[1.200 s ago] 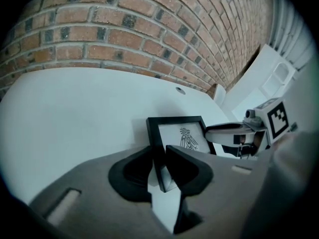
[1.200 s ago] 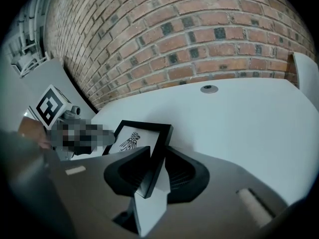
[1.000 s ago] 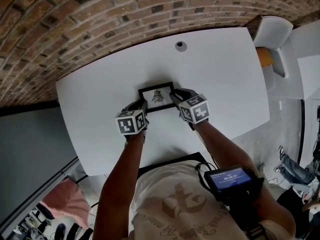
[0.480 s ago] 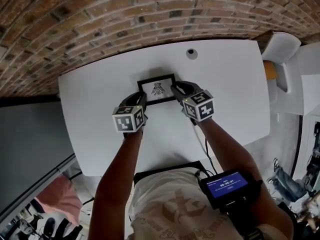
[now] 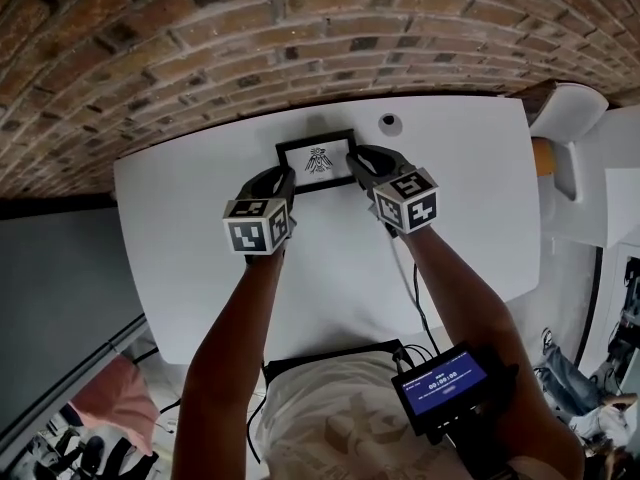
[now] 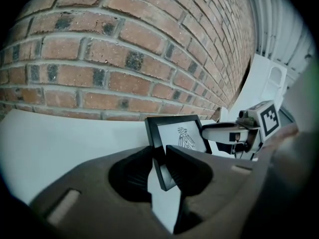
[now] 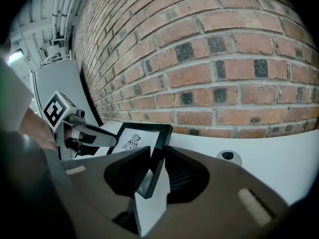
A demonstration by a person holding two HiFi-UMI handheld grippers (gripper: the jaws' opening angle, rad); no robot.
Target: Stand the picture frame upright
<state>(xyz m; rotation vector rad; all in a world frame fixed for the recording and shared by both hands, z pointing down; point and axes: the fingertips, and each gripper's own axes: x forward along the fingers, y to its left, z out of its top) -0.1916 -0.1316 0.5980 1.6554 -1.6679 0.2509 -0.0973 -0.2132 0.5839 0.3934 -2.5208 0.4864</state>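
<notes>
You've carried the picture frame (image 5: 318, 160) away from you across the white table (image 5: 200, 228) in the last second. It was near the middle of the tabletop before, and it now sits toward the far edge at your 12 o'clock, close to the brick wall (image 5: 250, 48). The round cable port (image 5: 388, 123), which was well apart from the frame a second ago, is now just off the frame's corner at about 2 o'clock. Your grip hasn't changed during the move. The left gripper (image 5: 283, 181) has its jaws drawn in to a narrow gap and pressed on the black bar at the frame's 9 o'clock side. The right gripper (image 5: 360, 165) is clamped the same way on the bar at the 3 o'clock side. Both gripper views show a black edge caught squarely between the pads. They also show the printed face turned back toward you and the frame rising steeply rather than lying flat. So the tipping-up looks mostly done, and you seem to be choosing where the frame will stand. I can't tell from any view whether the bottom edge rests on the table or hangs just above it, and the back support is hidden. Before you ease either pair of jaws apart, I'd get the lower edge firmly down and the frame leaning slightly back, or it may fall forward.
</notes>
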